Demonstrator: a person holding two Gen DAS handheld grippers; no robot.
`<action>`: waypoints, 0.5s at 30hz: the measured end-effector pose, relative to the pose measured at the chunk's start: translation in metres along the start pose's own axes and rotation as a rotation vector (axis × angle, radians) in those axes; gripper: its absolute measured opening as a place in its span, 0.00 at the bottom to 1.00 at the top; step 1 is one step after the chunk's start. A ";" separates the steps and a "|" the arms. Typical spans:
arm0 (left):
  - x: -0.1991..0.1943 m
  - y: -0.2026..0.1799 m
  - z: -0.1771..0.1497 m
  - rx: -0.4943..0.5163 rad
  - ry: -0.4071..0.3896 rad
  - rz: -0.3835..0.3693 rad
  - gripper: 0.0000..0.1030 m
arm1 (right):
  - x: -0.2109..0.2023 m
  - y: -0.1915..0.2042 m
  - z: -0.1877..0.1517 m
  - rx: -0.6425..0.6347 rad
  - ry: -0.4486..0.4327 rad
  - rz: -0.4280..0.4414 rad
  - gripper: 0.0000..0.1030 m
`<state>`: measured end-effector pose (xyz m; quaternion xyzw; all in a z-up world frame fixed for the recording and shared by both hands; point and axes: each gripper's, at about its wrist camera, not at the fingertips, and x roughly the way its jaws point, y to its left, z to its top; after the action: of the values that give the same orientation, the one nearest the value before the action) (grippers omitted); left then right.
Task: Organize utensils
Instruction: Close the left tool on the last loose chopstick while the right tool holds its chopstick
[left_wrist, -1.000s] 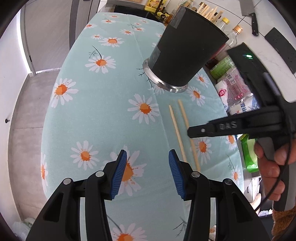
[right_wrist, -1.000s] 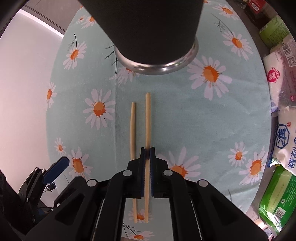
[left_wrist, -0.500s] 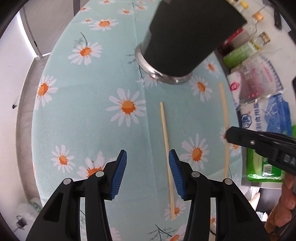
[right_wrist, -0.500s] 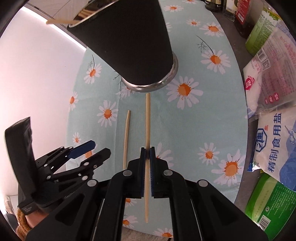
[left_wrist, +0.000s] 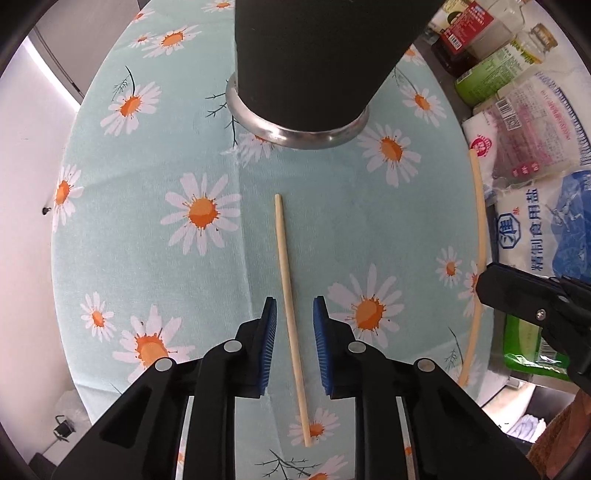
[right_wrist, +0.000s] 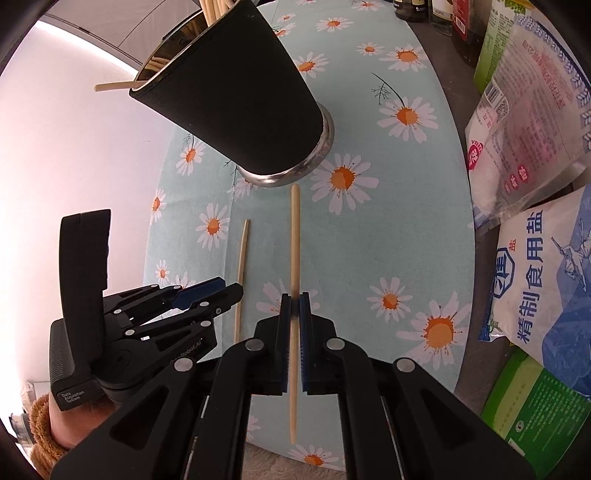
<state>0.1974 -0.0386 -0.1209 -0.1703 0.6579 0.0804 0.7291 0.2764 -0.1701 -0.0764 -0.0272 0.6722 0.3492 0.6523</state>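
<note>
Pale wooden chopstick (left_wrist: 287, 302) lies on your daisy-print counter (left_wrist: 147, 229) between your left gripper (left_wrist: 294, 325)'s closing blue fingers (left_wrist: 269, 332), untouched; your right gripper (right_wrist: 294, 314) pinches a second chopstick (right_wrist: 294, 240) near the black steel-based cup (right_wrist: 236, 107).

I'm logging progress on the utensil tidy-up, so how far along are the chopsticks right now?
Done: several chopsticks already stand in the black holder. In hand: the right gripper is shut on one chopstick, lifted off the daisy cloth. The left gripper is closing around the last loose chopstick, pads not yet touching. Left: both go into the holder.
</note>
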 end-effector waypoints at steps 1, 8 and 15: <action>0.002 -0.002 0.000 -0.002 0.007 0.008 0.18 | 0.001 -0.002 0.000 -0.005 0.002 -0.003 0.05; 0.017 -0.025 0.006 -0.013 0.040 0.074 0.12 | 0.005 -0.007 -0.001 -0.029 0.021 0.034 0.05; 0.019 -0.025 0.002 0.017 0.025 0.083 0.04 | 0.010 -0.011 -0.005 -0.049 0.039 0.064 0.05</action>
<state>0.2103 -0.0635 -0.1362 -0.1377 0.6743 0.1030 0.7182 0.2761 -0.1764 -0.0901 -0.0282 0.6766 0.3857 0.6266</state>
